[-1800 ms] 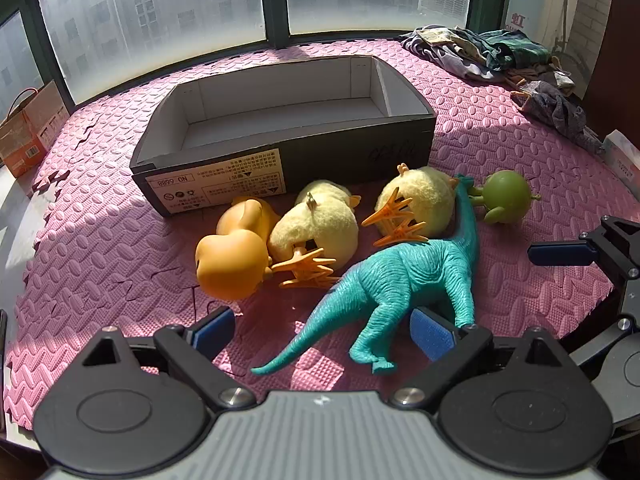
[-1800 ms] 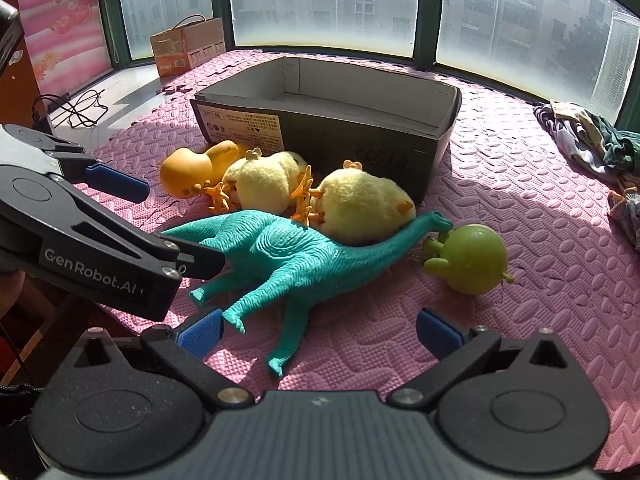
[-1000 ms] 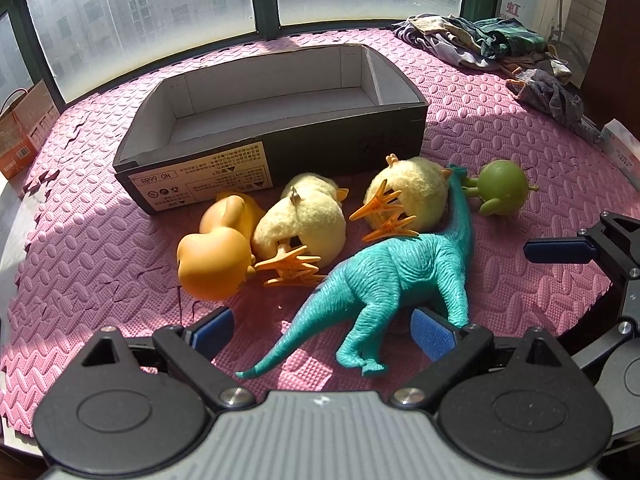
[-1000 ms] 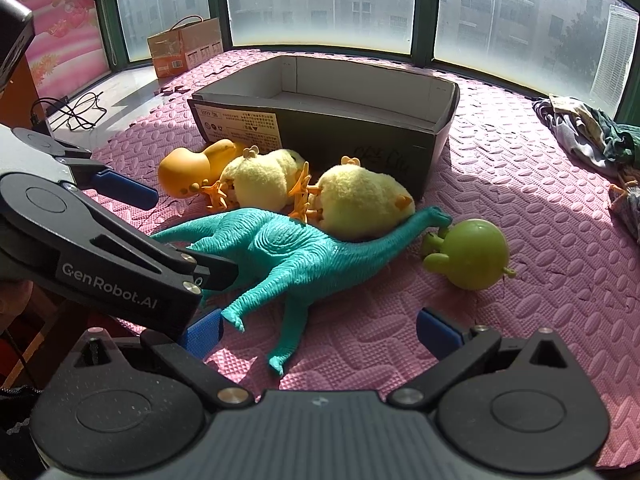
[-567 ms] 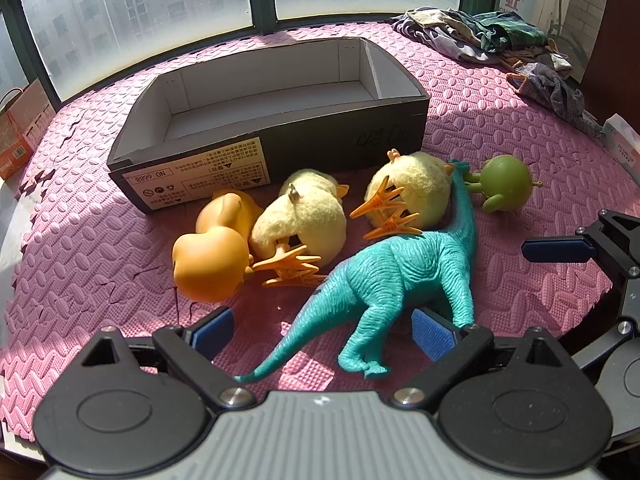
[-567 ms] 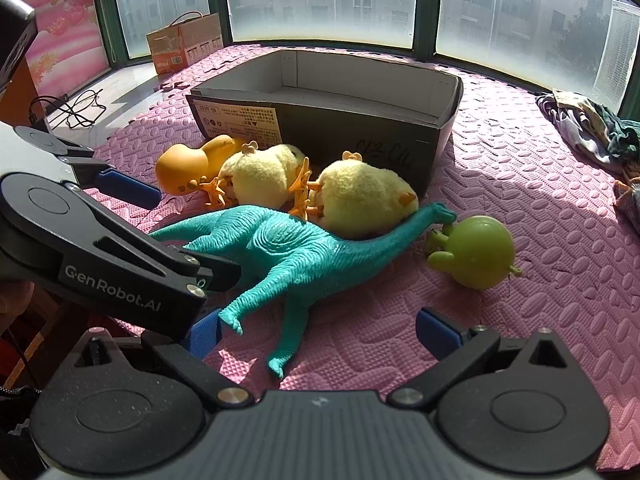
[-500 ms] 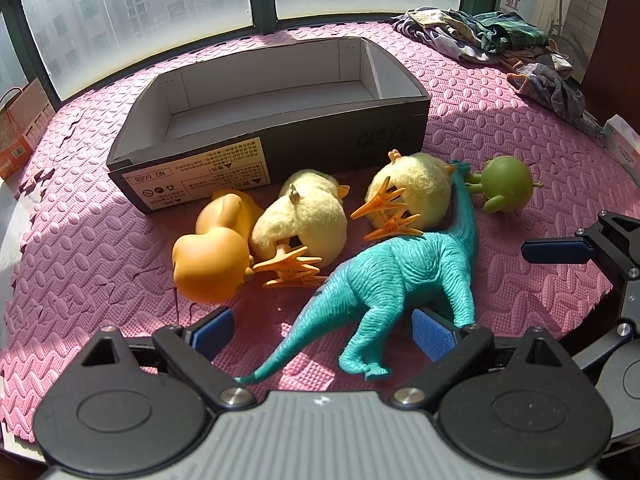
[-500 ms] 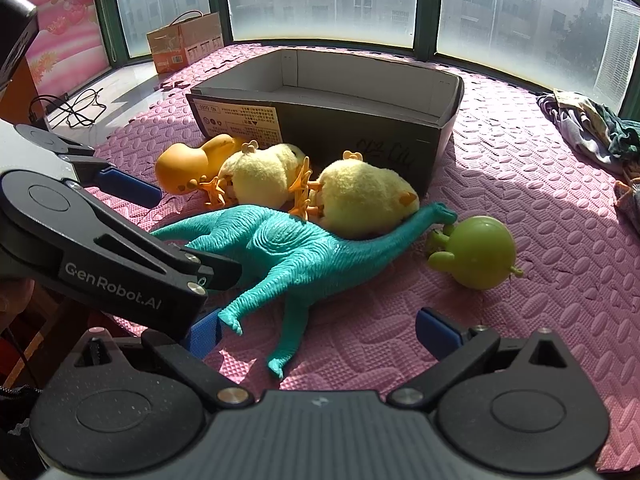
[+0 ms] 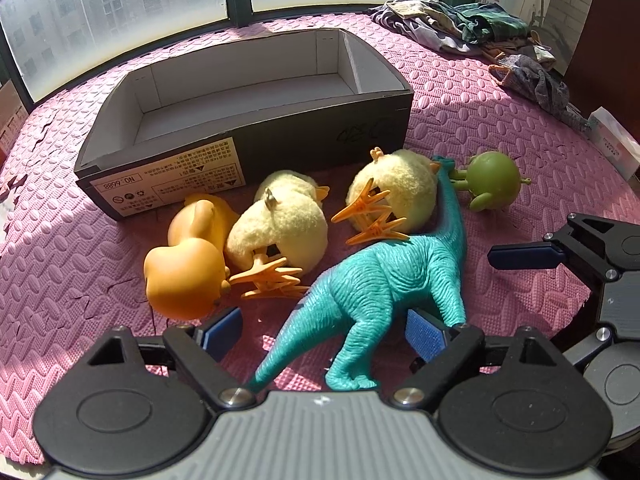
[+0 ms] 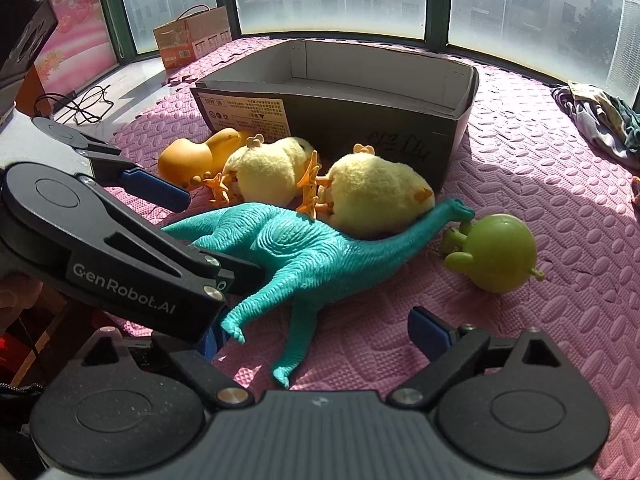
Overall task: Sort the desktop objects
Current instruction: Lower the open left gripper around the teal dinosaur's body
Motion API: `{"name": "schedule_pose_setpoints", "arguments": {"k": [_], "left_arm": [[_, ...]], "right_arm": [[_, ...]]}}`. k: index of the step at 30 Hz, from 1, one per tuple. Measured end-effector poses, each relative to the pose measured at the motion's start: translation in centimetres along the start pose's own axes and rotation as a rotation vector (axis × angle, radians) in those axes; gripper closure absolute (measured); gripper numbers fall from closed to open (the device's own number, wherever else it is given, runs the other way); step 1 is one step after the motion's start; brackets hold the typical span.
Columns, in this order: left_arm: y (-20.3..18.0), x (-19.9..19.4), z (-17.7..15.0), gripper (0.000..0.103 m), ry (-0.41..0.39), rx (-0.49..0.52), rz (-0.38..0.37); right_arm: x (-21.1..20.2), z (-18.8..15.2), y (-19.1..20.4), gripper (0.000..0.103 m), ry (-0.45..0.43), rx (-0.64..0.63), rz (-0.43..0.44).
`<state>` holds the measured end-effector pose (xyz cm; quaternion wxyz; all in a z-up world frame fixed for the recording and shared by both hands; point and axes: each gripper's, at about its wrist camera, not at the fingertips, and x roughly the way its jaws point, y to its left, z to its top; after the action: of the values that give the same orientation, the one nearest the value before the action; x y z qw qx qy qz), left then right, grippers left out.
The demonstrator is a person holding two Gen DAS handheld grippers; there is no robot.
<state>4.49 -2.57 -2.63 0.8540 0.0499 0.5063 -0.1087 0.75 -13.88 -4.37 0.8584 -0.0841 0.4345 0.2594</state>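
1. Evidently the left gripper (image 9: 322,332) is spread wide, grasping nothing; its blue pads flank the hindquarters of the teal dinosaur (image 9: 384,276).
2. Right gripper (image 10: 320,332) likewise gapes, just beside the dinosaur's legs.
3. Beyond the dinosaur lie two yellow chicks (image 9: 280,224) and an orange duck (image 9: 188,264), before the cardboard box (image 9: 248,136); a green ball toy (image 9: 494,186) sits by the dinosaur's head.

Left gripper (image 9: 324,328): jaws spread wide, nothing between my blue pads (image 9: 222,327), held low and pointing forward. Right gripper (image 10: 320,334): jaws likewise wide apart, nothing gripped, just beside the left and angled across its front.
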Motion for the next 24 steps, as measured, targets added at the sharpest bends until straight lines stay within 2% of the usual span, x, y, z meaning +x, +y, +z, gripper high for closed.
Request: {"name": "schedule_pose_setpoints", "arguments": {"k": [3,8,10,17,22,24], "left_arm": [[0.5,0.5,0.1,0.000,0.028,-0.027,-0.064],[0.5,0.8,0.2,0.000,0.039,-0.028,-0.097],[0.6,0.8,0.2,0.000,0.050,-0.035,-0.140],[0.6,0.8,0.3,0.000,0.072,-0.057,-0.272],[0.8,0.9,0.7,0.000,0.057,-0.075,-0.266],[0.9,0.8,1.1,0.000,0.050,-0.077,-0.255]], "right_arm": [[0.2,0.1,-0.1,0.009,0.001,-0.003,0.008],[0.4,0.1,-0.1,0.016,0.003,-0.008,0.032],[0.4,0.0,-0.1,0.020,0.001,-0.019,0.026],[-0.2,-0.3,-0.7,0.023,0.010,-0.040,0.060],[-0.6,-0.2,-1.7,0.023,0.010,0.005,0.058],[-0.8,-0.1,-2.1,0.027,-0.002,0.033,0.055]]}}
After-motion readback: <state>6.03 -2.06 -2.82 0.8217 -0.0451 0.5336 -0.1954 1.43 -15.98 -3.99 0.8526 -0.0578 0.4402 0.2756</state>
